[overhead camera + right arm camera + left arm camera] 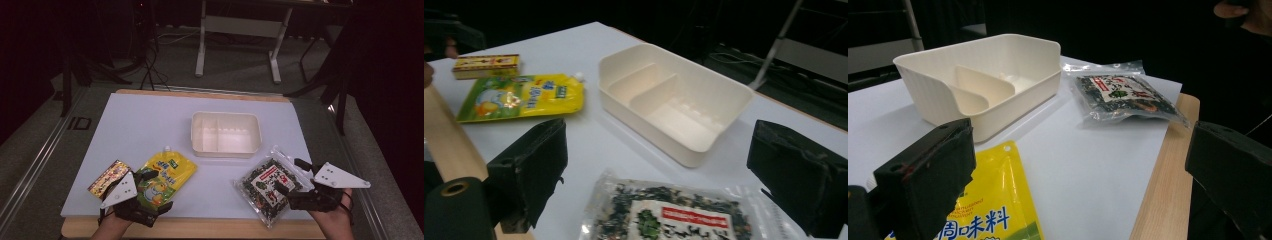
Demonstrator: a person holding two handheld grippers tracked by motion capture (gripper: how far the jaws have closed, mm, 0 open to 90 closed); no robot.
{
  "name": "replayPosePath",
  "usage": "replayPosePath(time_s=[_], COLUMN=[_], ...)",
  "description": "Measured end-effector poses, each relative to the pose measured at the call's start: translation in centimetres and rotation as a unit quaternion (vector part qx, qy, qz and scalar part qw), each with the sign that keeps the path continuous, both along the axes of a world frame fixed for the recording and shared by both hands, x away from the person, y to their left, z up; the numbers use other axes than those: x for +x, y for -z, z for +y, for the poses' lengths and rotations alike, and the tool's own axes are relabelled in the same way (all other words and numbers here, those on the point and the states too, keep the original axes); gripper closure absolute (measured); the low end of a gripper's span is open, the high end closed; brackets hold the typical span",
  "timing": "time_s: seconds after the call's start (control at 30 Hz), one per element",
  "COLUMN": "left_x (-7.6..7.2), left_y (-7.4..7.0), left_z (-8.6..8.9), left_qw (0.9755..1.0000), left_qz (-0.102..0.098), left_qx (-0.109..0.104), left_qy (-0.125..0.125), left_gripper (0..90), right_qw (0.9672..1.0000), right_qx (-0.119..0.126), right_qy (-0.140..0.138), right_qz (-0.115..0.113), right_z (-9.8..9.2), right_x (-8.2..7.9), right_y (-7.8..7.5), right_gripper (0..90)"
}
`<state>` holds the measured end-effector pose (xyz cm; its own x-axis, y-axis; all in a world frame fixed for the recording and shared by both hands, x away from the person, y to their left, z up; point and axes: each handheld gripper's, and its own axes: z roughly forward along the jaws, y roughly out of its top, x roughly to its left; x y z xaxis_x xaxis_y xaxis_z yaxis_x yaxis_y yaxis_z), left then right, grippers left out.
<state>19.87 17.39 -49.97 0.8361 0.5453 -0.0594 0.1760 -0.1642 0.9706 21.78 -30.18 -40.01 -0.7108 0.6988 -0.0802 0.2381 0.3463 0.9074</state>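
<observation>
A cream divided tray (pixel 226 148) stands empty at the middle of the white mat. A yellow spouted pouch (pixel 167 171) lies flat at the front left, and my left gripper (pixel 156 191) stands open over its near end, holding nothing. In the left gripper view the pouch (pixel 993 210) lies beside the left jaw, with the tray (pixel 1013 102) beyond. A clear seaweed packet (pixel 264 186) lies at the front right. My right gripper (pixel 292 176) is open at the packet's right edge. The right gripper view has the packet (pixel 674 215) low between the wide-apart jaws.
A small gold and brown box (pixel 107 177) lies left of the pouch, close to my left hand. The wooden table edge (pixel 200 227) runs along the front. Beyond the table are a desk frame (pixel 240 30) and cables on the floor.
</observation>
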Motion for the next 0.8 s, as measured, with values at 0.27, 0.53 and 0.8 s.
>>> replayPosePath(time_s=[0.27,0.53,0.8], left_x=[0.0,0.1,0.1], left_y=[0.1,0.2,0.3], left_z=[-0.2,-0.2,-0.2], left_qw=[1.0,1.0,0.9999], left_qz=[0.003,0.005,0.006], left_qx=[0.003,0.004,0.005], left_qy=[0.006,0.006,0.007], left_gripper=[0.1,0.1,0.0], right_qw=[0.9994,0.9977,0.993], right_qx=[0.004,-0.008,0.009], right_qy=[0.034,0.06,0.092], right_qz=[0.01,0.031,0.073], right_z=[-1.8,-3.3,-6.1], right_x=[1.5,2.6,3.8], right_y=[-0.3,0.3,2.0], right_gripper=[9.2,9.7,13.5])
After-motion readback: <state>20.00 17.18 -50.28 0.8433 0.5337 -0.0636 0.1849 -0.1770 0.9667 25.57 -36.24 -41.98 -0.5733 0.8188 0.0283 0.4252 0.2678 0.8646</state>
